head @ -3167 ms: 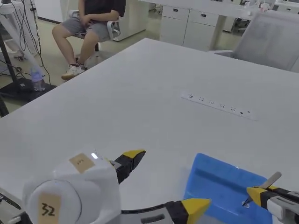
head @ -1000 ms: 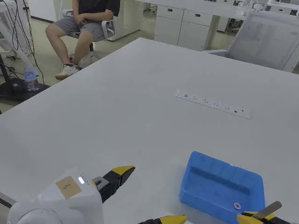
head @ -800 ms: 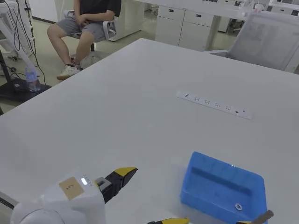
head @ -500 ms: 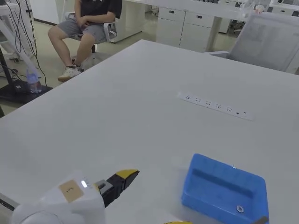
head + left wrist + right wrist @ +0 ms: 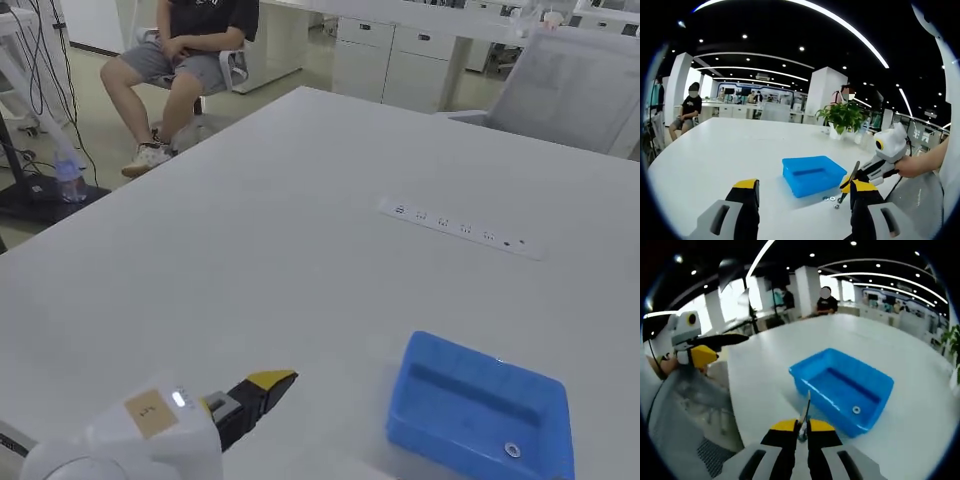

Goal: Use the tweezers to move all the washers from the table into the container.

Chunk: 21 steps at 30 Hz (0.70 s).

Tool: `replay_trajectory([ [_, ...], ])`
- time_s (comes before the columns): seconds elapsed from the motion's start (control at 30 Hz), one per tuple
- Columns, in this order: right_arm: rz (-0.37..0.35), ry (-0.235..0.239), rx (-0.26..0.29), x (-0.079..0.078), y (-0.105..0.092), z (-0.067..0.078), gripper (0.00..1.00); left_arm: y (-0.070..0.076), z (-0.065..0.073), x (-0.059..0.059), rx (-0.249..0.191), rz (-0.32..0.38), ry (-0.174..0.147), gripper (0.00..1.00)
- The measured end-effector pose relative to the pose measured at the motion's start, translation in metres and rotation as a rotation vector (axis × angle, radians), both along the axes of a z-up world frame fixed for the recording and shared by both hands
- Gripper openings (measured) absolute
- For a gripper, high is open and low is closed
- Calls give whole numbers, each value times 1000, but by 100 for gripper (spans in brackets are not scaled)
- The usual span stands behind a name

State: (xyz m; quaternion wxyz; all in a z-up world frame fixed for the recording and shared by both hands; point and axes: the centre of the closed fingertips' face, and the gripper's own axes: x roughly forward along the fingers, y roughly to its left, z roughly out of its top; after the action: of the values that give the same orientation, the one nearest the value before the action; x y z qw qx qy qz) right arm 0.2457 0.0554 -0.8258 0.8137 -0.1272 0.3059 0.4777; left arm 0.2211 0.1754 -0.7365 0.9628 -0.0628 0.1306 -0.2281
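The right tongs (image 5: 801, 426) are pinched narrow on the tweezers (image 5: 807, 405), whose thin shaft rises from between the yellow tips. In the left gripper view a hand (image 5: 914, 166) carries these tongs, and the tweezers slant down toward a few loose washers (image 5: 829, 199). The washers lie on the tabletop (image 5: 300, 220), between the blue container (image 5: 845, 385) and the near edge (whether the tip touches one is too small to tell). A single washer (image 5: 856, 410) lies inside the container, on its floor close to one wall.

The left tongs (image 5: 803, 185) stand wide with nothing between them. They are held over the tabletop by the near edge, apart from the container; the head view catches one yellow tip of them and the white body behind it.

Farther out, a power strip (image 5: 460, 228) is set flat in the tabletop toward the far edge. A potted plant (image 5: 842, 117) stands past the container in the left gripper view. Beyond the far left corner a seated person (image 5: 185, 45) faces the tabletop, and a grey chair (image 5: 575, 85) stands past the far right edge.
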Motion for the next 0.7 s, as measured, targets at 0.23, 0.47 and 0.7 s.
replay_trajectory([
  [0.23, 79, -65, -57, -7, 4, 0, 3, 1, 0, 0, -3, 1, -1, 74],
  [0.47, 36, -28, -25, -5, -1, 1, 3, 1, 1, 0, -9, -1, -4, 73],
  [0.7, 24, -32, -25, -5, -7, 10, 3, 1, 0, -1, -9, -2, -3, 73],
])
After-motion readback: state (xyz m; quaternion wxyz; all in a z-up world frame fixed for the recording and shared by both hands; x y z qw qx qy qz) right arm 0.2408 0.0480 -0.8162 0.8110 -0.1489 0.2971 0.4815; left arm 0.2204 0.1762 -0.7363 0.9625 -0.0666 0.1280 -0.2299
